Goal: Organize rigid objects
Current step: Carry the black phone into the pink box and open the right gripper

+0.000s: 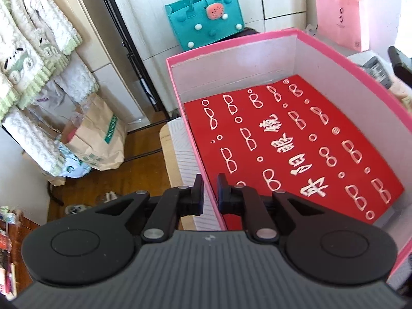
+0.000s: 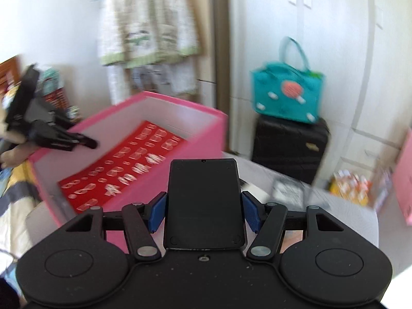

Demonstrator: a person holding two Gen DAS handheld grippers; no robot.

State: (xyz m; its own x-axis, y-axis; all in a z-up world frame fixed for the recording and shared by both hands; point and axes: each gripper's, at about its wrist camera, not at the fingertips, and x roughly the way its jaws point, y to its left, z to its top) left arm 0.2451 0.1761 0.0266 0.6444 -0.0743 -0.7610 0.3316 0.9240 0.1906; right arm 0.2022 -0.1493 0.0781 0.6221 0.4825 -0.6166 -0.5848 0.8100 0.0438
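The left gripper (image 1: 211, 193) pinches the pink box (image 1: 347, 59) wall, steadying it; the right gripper (image 2: 203, 209) fingers clamp a black slab (image 2: 203, 200) beside it; lift clear of the rim, then lower flat inside.

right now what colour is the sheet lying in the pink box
Red with pale eyeglass shapes, clearest in the left wrist view: sheet.

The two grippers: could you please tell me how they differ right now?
The left gripper has its fingers pinched on the pink box's wall; the right gripper has its fingers spread wide around a flat black slab. The left sits at the box; the right is outside it. Both have blue pads.
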